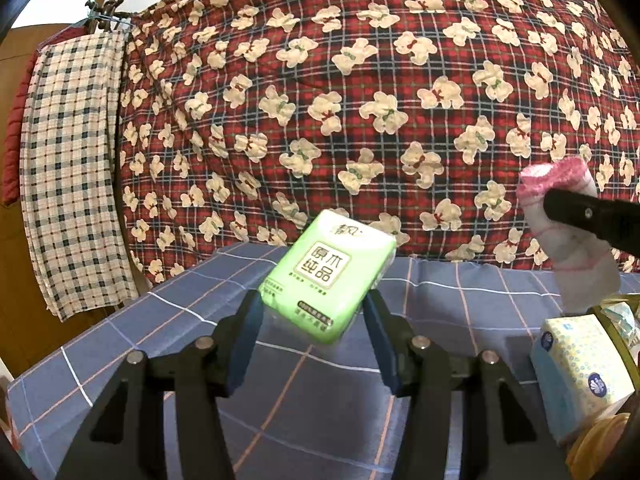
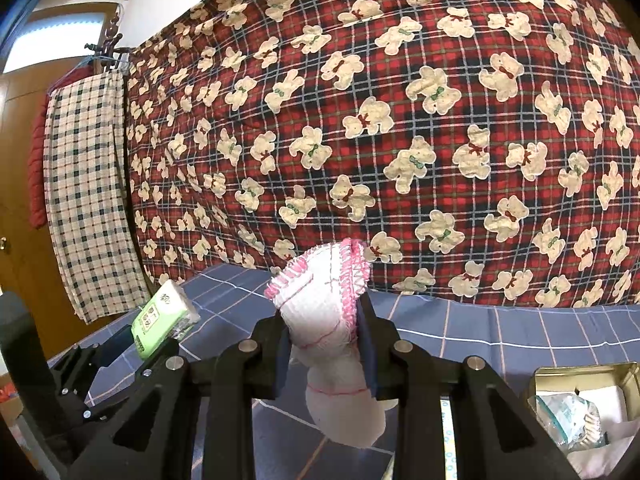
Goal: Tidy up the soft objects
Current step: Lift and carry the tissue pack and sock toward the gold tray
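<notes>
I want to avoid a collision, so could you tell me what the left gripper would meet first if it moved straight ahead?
The left gripper, shut on the green tissue pack, points over the blue checked table toward the hanging teddy-bear quilt. The quilt would probably come first, though depth is unclear.

Home bedrm: teddy-print quilt [image 1: 360,100] hung up, checked cloth [image 1: 72,168] on hanger, wood door [image 1: 16,60].
</notes>
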The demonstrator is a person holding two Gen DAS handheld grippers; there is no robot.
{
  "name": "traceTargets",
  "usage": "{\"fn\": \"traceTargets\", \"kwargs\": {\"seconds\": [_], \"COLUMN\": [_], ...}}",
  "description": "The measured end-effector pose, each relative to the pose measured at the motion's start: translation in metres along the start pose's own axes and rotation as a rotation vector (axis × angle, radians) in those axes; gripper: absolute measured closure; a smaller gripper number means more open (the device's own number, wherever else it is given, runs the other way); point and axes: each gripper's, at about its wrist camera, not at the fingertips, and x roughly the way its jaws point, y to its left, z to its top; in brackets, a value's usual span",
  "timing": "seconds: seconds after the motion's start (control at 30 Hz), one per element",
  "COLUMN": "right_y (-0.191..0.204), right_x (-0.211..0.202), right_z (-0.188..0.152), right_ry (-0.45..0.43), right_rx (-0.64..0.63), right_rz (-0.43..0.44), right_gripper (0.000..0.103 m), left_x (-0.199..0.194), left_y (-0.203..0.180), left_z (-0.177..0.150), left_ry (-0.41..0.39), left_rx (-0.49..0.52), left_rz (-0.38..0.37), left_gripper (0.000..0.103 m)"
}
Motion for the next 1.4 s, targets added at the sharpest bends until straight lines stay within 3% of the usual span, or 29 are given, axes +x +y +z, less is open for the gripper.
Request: {"fn": "traceTargets", "kwargs": {"seconds": [0.57,1.4], "right_y": [-0.008,-0.038], "right_x": [-0.021,-0.095], "right_z": [-0.009,-0.01], "right_ry": [-0.005,-0.062], "right_rx": [0.027,0.06], "right_rz": [0.012,0.011], "right_gripper": [0.071,0.071], "left_x": [-0.015,-0.075], "left_y": [-0.011,-0.063], "left_z": [-0.004,0.02], "left_ry": [0.03,0.02], "left_rx": [0.001,0.042], "left_rz": [-0.033,-0.168], "left_gripper": [0.052,0.052]}}
